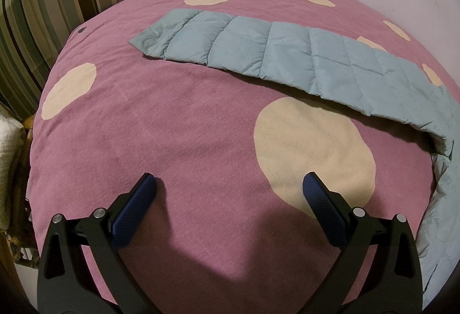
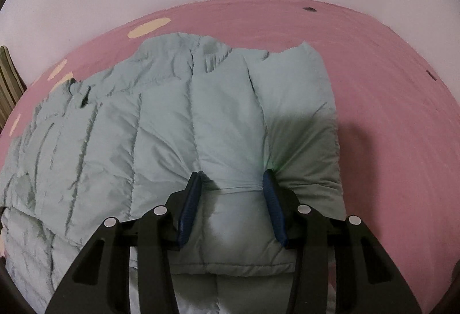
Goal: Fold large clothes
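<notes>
Right tool (image 2: 231,183) pinches a puffy fold of the quilted jacket (image 2: 161,124) lying on the pink bedspread (image 2: 388,83), left tool (image 1: 228,193) wide and empty beside it; slick padding may slip free.

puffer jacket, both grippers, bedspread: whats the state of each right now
puffer jacket: unfolded, lying on the bed, one sleeve stretched out flat, a puffy fold bunched between the right gripper's pads
right gripper: shut on the jacket fabric
left gripper: open, holding nothing, above bare bedspread
bedspread: spread flat under the jacket
</notes>
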